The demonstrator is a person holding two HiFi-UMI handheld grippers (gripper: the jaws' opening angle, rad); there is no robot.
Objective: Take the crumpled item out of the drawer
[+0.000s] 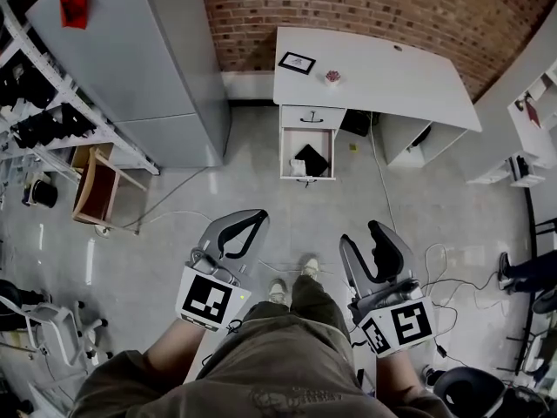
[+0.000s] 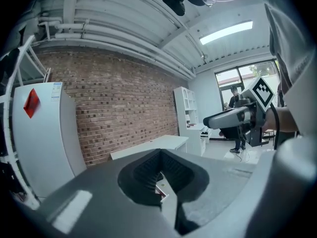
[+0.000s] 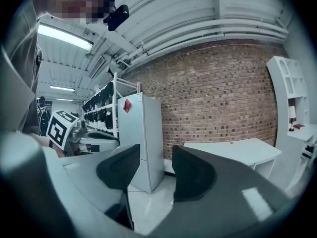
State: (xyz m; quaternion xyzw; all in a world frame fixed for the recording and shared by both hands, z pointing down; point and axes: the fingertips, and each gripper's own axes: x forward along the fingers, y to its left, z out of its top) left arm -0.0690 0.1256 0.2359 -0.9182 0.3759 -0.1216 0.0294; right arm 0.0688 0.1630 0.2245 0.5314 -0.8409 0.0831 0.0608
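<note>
We are standing on a pale grey floor (image 1: 435,207), looking steeply down, well back from a long white desk (image 1: 383,72) that is sitting against a red brick wall (image 1: 365,3). A tall grey cabinet (image 1: 130,59) is standing to the left of the desk.

Under the desk's left end, a white drawer (image 1: 285,155) is already hanging pulled out toward us, so opening it seems done.

We are holding the left gripper (image 1: 259,218) low in front of us with its jaws clenched tip to tip on nothing. We are holding the right gripper (image 1: 376,232) beside it with its jaws spread apart and nothing between them.

A flat black square item (image 1: 312,158) is lying along the drawer's right side. The small white crumpled item (image 1: 298,167) is lying just beside it, near the drawer's front edge and toward its left corner.

Both grippers are well apart from the drawer. We judge that the approach, the grasp and the lift out are all still ahead.
</note>
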